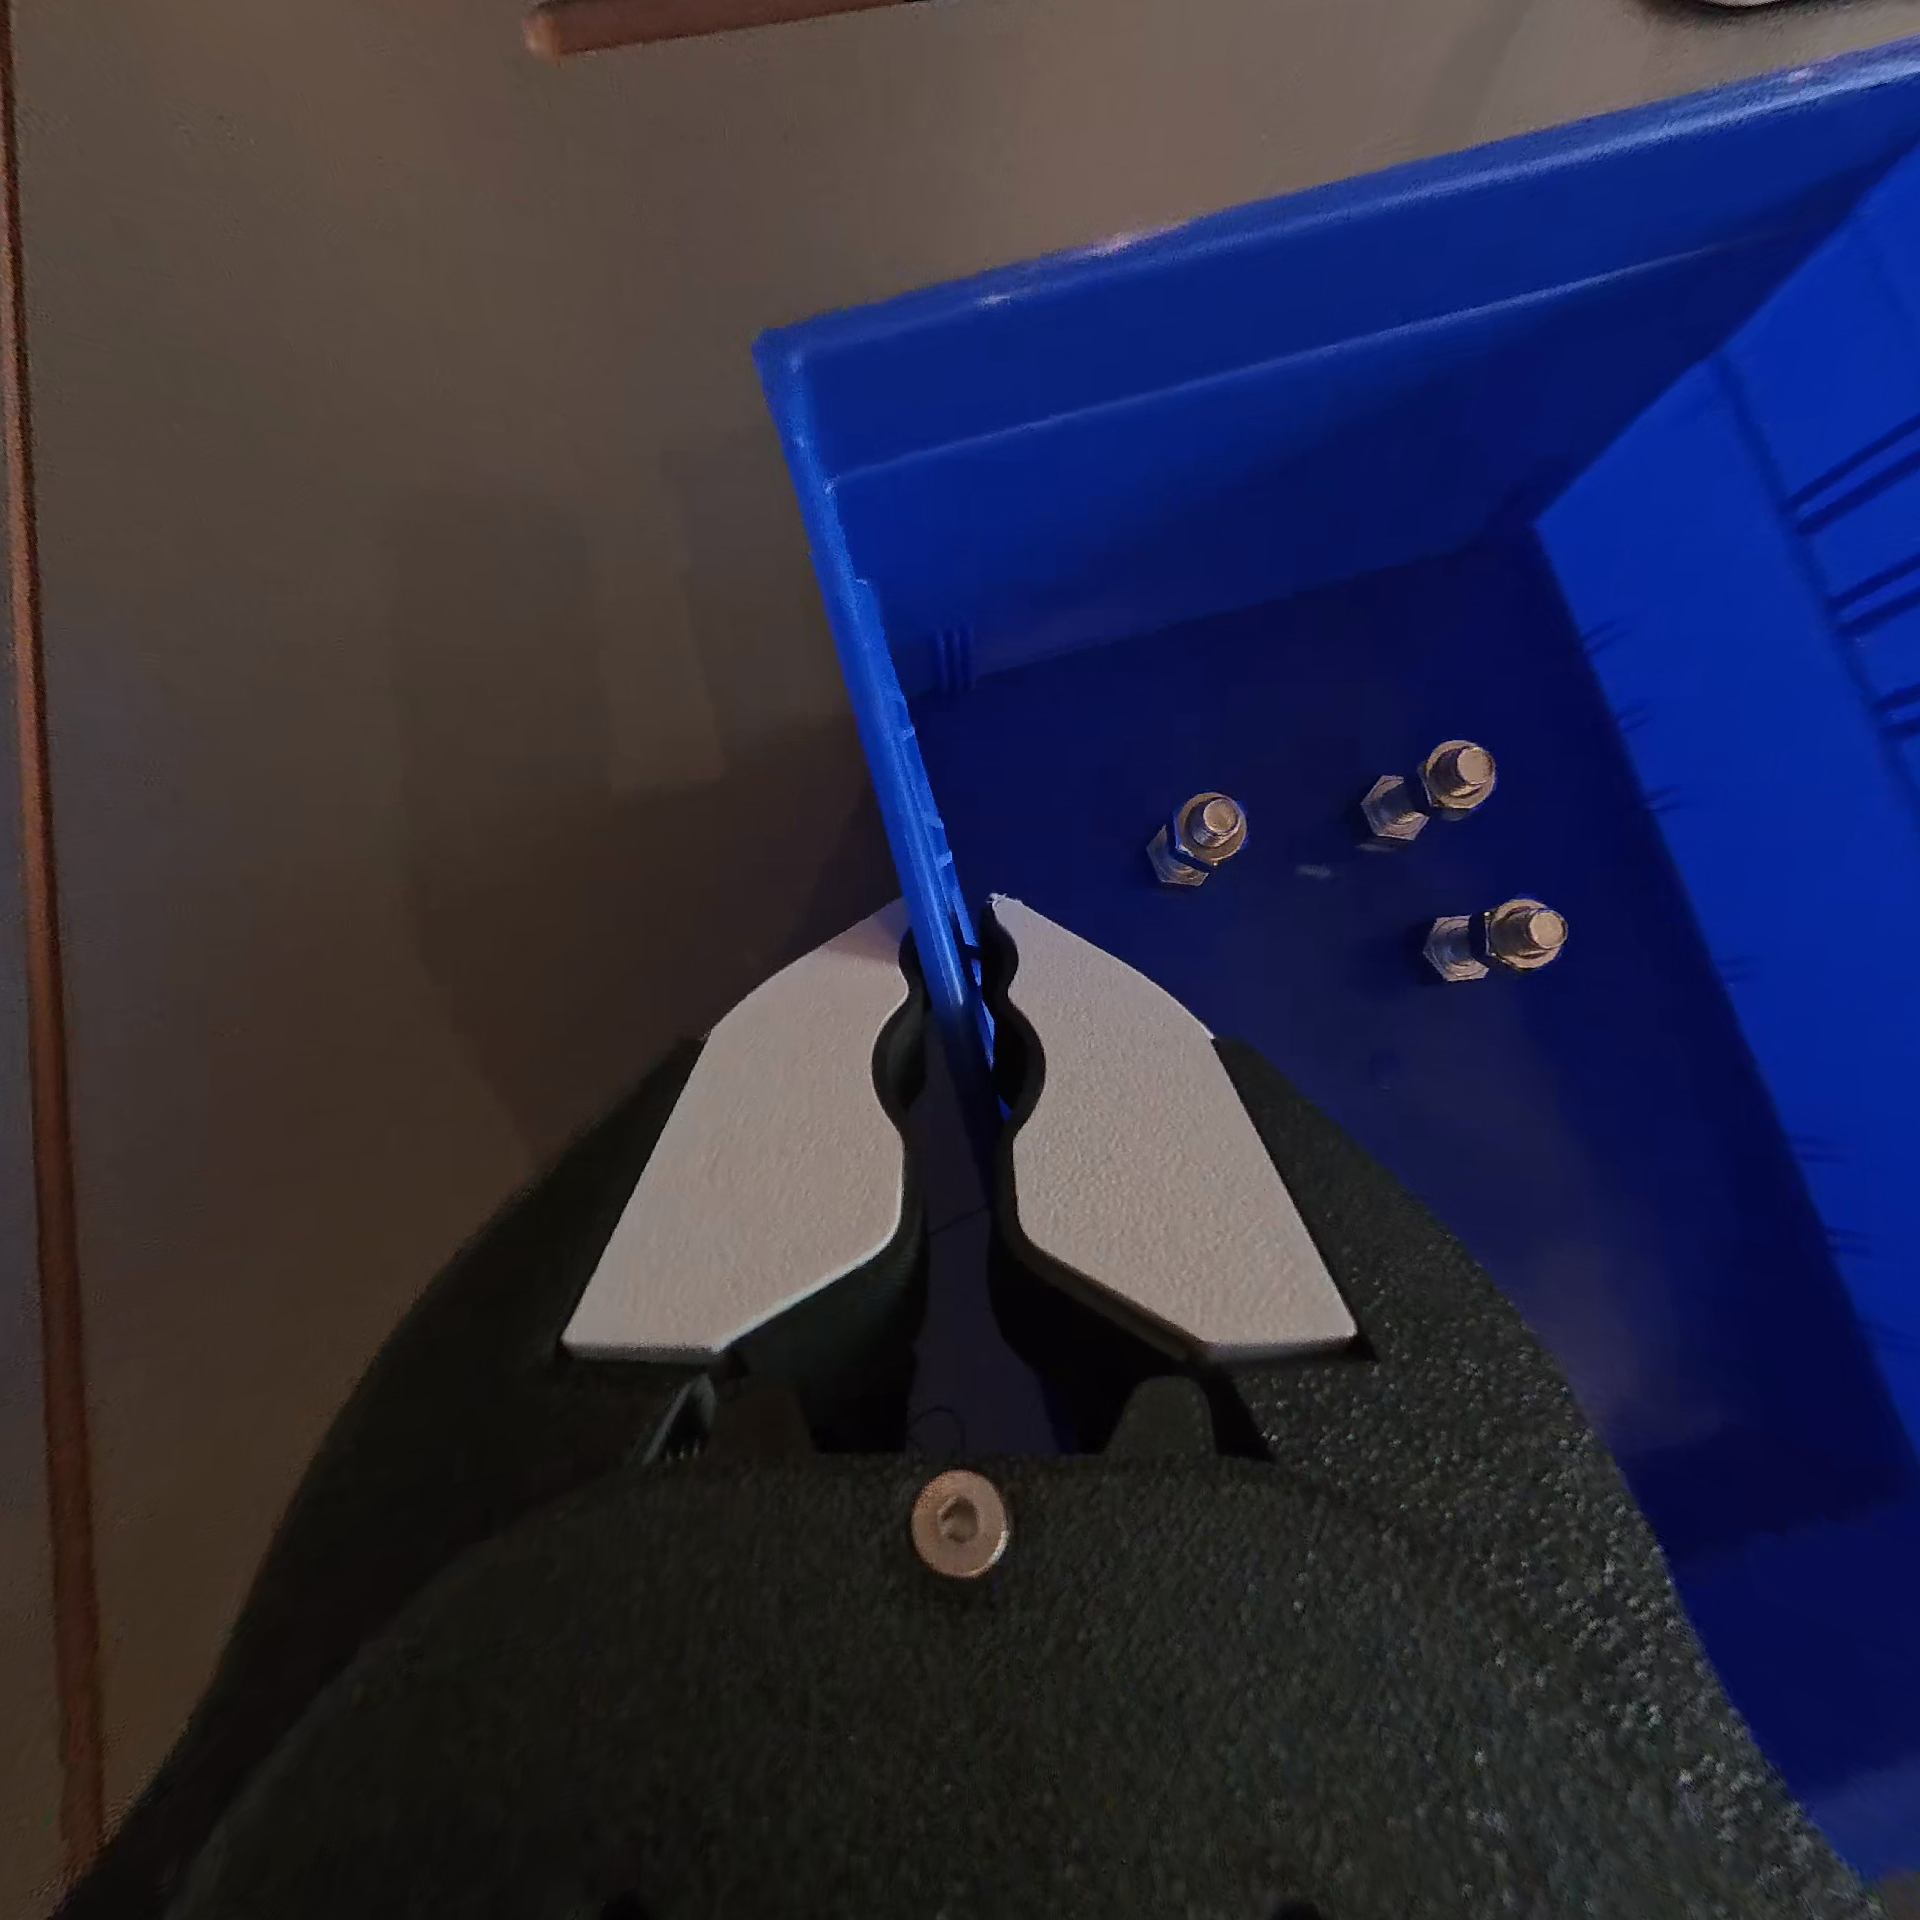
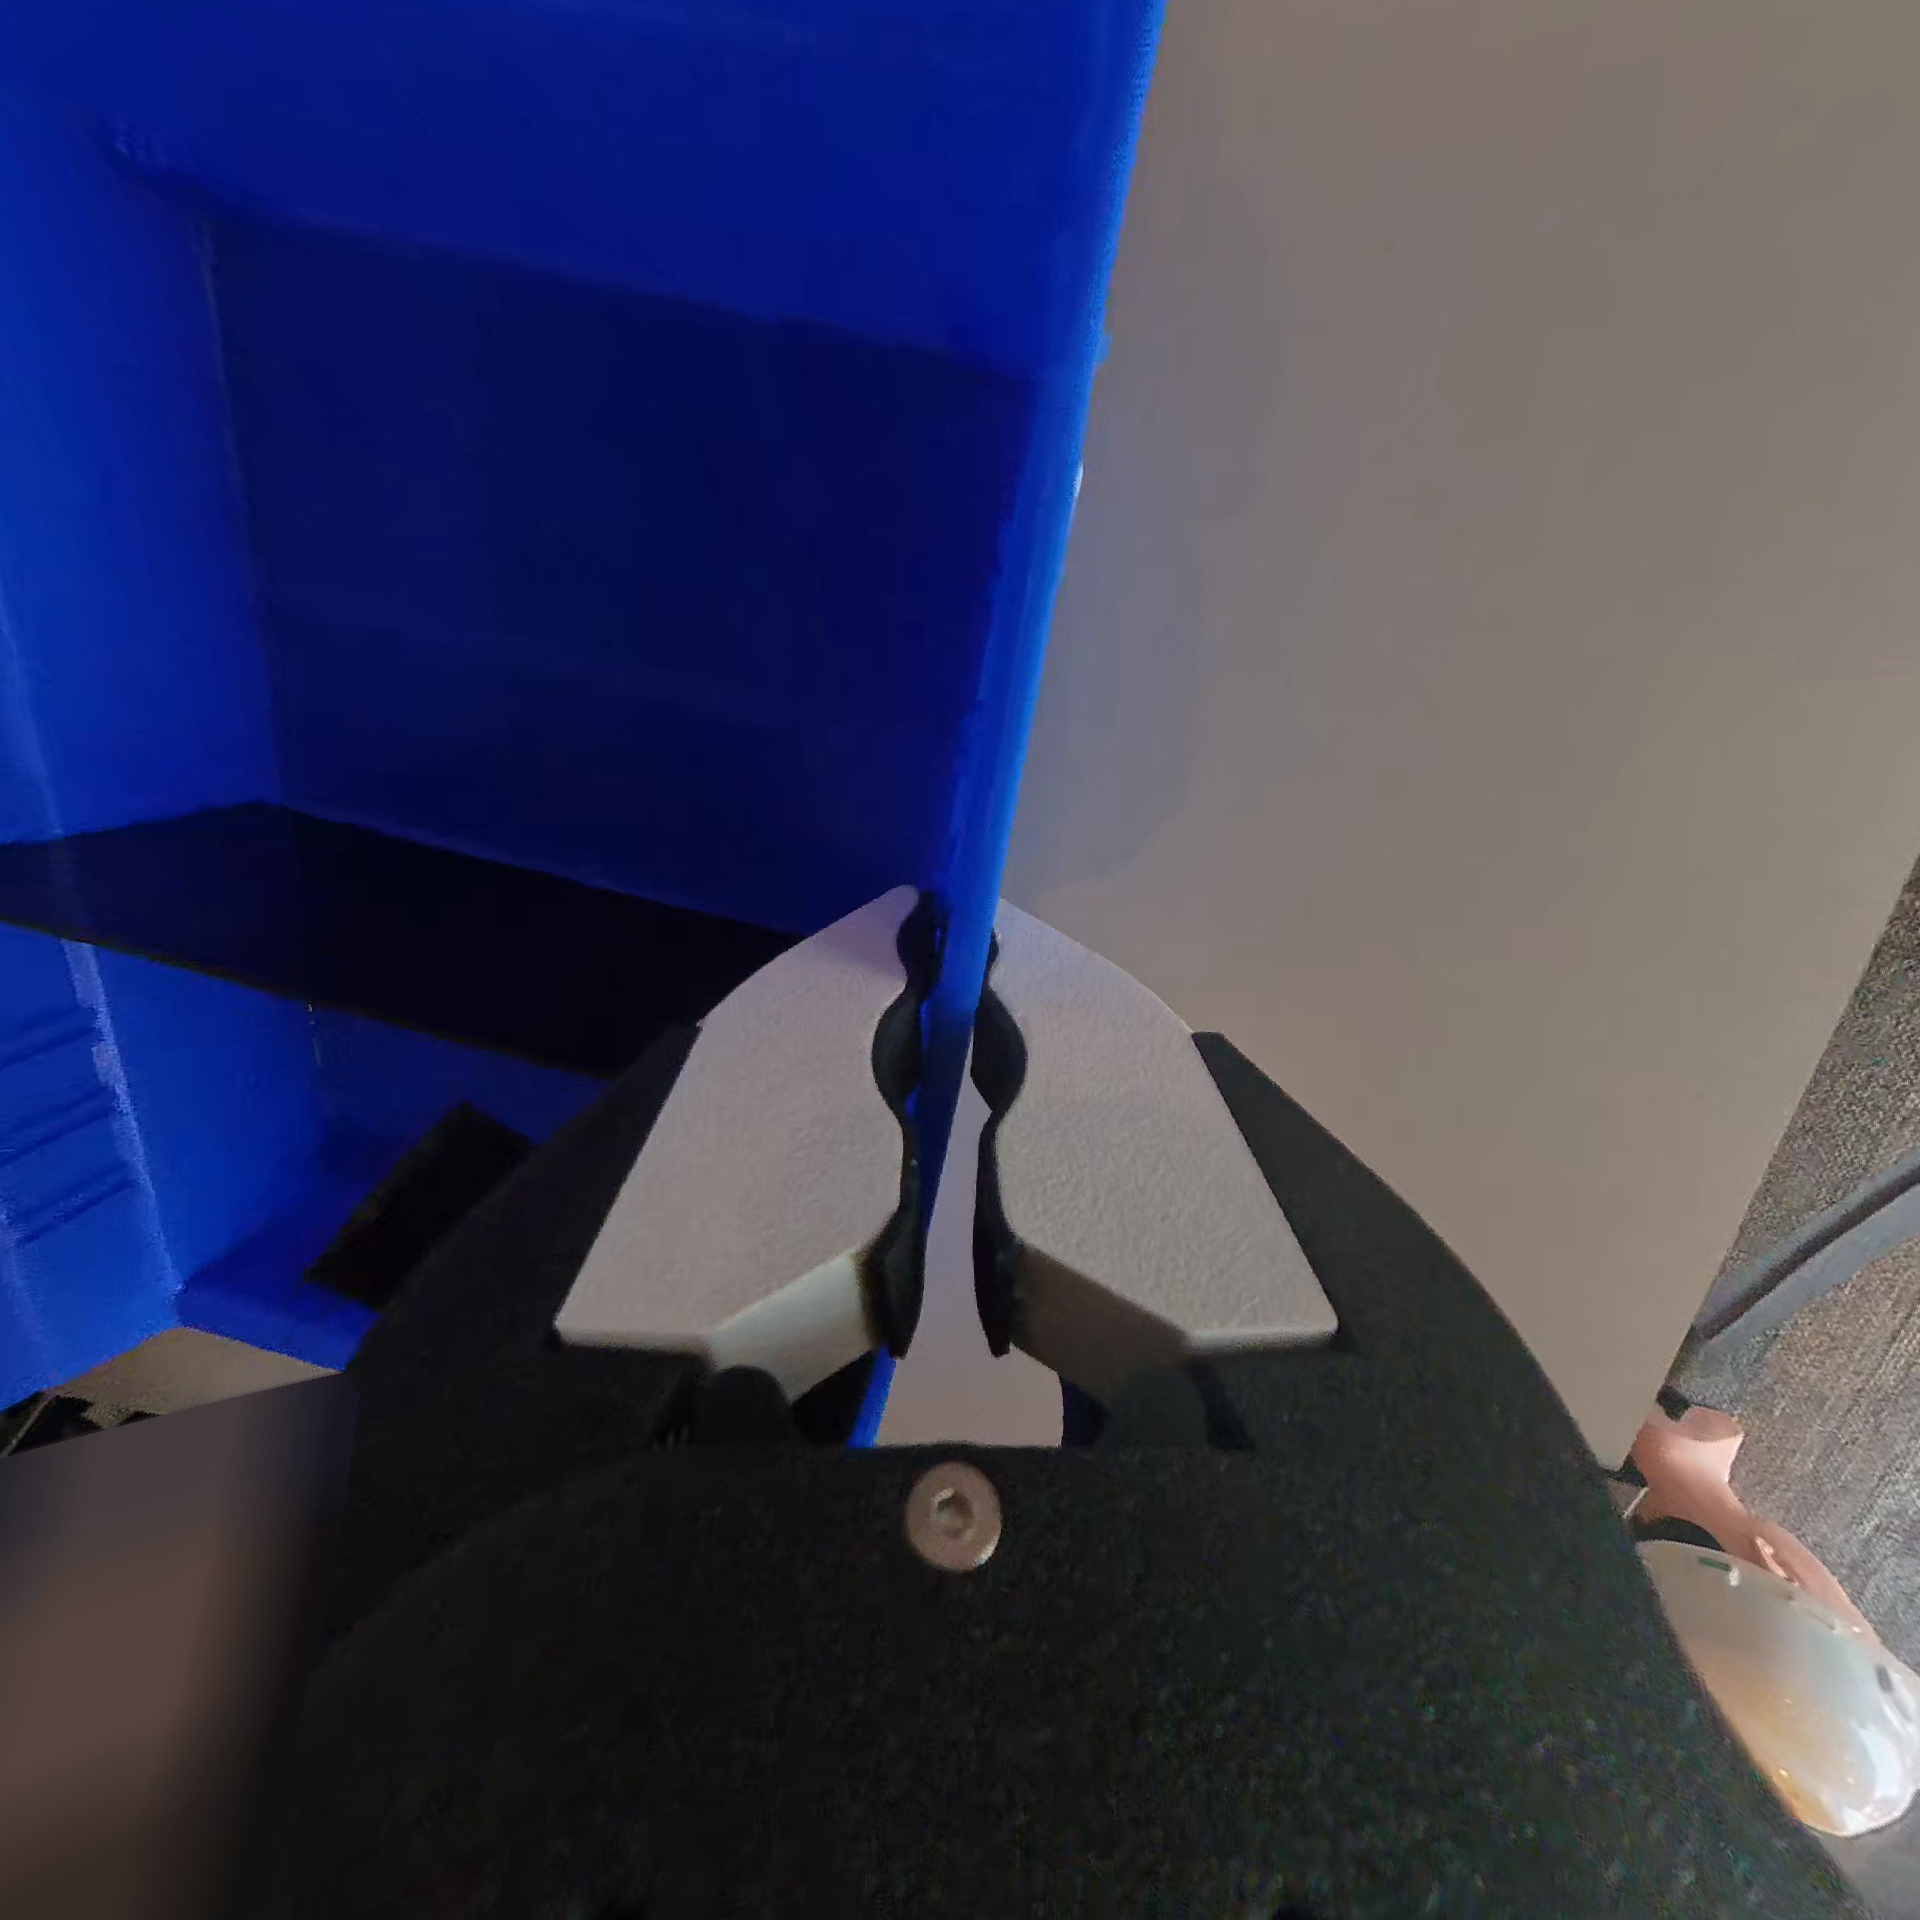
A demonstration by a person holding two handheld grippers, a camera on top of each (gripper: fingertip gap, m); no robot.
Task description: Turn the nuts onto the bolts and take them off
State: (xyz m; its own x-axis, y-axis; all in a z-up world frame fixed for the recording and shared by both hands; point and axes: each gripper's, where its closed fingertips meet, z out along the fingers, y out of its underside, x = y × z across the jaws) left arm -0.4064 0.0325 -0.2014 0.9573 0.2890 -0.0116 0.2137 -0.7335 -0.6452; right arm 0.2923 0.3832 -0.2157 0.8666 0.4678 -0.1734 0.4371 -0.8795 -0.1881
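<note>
Blue bin (image 1: 1299,436) is pinched by both grippers, left (image 1: 951,935) and right (image 2: 956,914), one per side wall; three nutted bolts (image 1: 1455,862) lie on its floor, right of the left, nearer gripper.

Glossy blue plastic bin (image 1: 1195,499), shiny metal bolts (image 1: 1496,940)

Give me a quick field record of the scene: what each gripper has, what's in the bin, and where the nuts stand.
left gripper: shut on the blue bin's left wall
right gripper: shut on the blue bin's right wall
blue bin: held by both side walls, open top towards the cameras
contents: three bolts on the bin floor, lying apart
bolts: left, upper right, lower right
nuts: each bolt carries one
table: grey, beneath the bin
</note>
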